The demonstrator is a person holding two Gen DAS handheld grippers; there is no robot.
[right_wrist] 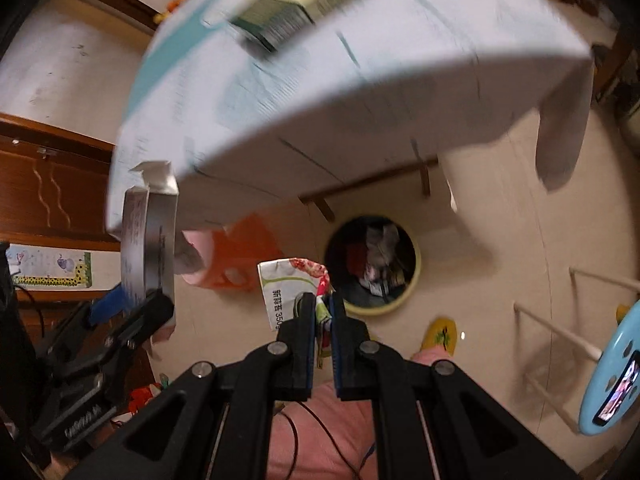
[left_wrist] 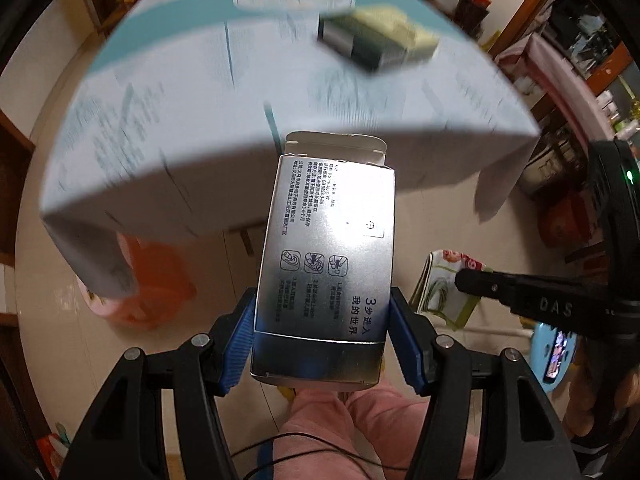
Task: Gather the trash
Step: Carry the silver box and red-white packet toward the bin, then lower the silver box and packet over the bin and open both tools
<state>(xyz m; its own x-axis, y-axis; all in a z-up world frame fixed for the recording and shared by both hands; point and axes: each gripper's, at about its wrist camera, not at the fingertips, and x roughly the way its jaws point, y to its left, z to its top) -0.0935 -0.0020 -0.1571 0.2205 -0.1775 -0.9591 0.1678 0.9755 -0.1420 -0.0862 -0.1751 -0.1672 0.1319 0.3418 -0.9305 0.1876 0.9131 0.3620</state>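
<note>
Left gripper [left_wrist: 322,320] fingers clamped on a silver box [left_wrist: 326,256], frame centre. Right gripper [right_wrist: 322,316] fingers pinched together on a crumpled wrapper [right_wrist: 288,284], just left of the bin [right_wrist: 416,272] on the floor. Green box [left_wrist: 376,38] on bench [left_wrist: 200,120], upper frame.

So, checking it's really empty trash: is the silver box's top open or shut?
Open: the silver box has its end flap standing up. Contents cannot be told.

box [left_wrist: 376,40] on table [left_wrist: 200,120], bin [right_wrist: 372,266] below
</note>
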